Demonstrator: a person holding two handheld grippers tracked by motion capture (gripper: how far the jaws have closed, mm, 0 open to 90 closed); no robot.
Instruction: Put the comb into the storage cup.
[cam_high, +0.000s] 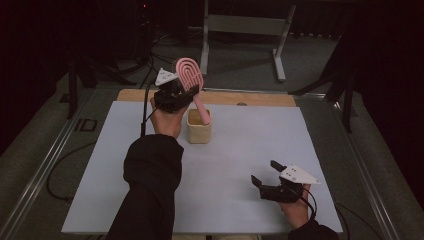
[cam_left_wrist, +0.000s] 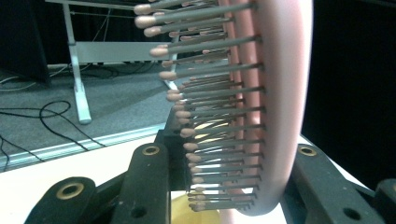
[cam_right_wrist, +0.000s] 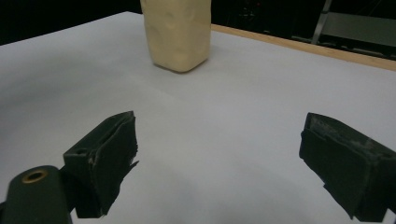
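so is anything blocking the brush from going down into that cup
Nothing visible does. The left gripper holds the pink hairbrush by its head, and its handle already dips into the open top of the cream cup. The right gripper rests open, well clear.

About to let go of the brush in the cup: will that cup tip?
Possibly. The cup is small, taller than wide, and looks light. The brush, shut in the left gripper, has its broad head well above the rim and leans sideways, so its weight may lever the cup over. Release slowly.

Pink hairbrush (cam_high: 190, 75), cream cup (cam_high: 199, 127), white table (cam_high: 240, 150)
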